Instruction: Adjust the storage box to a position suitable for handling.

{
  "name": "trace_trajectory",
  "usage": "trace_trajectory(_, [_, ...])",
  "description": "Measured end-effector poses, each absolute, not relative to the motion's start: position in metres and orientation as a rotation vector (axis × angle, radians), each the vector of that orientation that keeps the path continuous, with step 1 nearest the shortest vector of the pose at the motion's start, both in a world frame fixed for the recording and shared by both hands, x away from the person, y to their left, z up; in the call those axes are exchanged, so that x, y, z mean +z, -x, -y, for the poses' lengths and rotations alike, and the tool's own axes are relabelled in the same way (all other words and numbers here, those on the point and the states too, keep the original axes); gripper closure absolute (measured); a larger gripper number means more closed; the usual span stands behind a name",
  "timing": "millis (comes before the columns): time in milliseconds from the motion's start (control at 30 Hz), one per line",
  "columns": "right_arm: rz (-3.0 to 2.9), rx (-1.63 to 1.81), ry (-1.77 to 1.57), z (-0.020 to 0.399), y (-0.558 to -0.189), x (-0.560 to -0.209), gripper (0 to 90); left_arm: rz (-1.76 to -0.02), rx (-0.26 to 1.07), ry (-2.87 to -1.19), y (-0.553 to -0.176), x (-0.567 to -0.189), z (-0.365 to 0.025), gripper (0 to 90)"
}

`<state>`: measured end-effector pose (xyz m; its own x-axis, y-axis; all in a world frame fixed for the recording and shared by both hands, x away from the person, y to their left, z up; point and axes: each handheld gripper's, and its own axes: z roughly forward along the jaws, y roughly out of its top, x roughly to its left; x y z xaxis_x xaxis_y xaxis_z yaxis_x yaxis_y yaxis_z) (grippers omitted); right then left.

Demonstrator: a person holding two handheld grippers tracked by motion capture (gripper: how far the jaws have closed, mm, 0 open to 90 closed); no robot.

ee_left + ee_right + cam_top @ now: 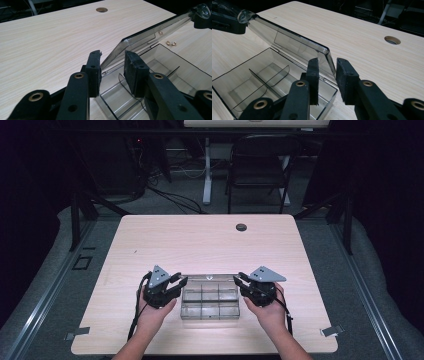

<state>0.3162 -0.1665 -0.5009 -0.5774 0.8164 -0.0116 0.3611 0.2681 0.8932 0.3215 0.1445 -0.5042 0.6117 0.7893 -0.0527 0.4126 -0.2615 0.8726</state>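
Both hands come in from the near edge of the wooden table (150,240). Between them, near the table's middle, sits a clear compartment box (210,302), its lid (140,41) raised. Left gripper (112,66) and right gripper (327,70) each straddle a lid corner with narrowly parted jaws; whether the pads press it, I cannot tell.

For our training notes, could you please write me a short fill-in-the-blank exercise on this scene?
1. The clear plastic box stands on a ____ table.
2. The box's lid is ____, not shut.
3. The left tool and the right tool sit at opposite ____ of the lid.
4. Near the table's far edge is a round ____.

Missing words: wooden; open; ends; hole
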Motion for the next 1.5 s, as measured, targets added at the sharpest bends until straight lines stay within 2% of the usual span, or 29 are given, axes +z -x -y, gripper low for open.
trace_trajectory(667, [-2.031,1.269,-1.068,0.163,-0.331,-0.495,72.1,-0.939,0.549,-1.907,-0.339,-0.501,-0.138,66.3])
trace_trajectory(900, [-2.022,1.274,-1.081,0.162,-0.335,-0.495,72.0,-0.955,0.528,-1.884,-0.343,-0.502,-0.139,66.1])
trace_trajectory(1500, [-2.019,1.279,-1.137,0.155,-0.344,-0.517,60.4,-1.004,0.468,-1.815,-0.348,-0.517,-0.137,58.5])
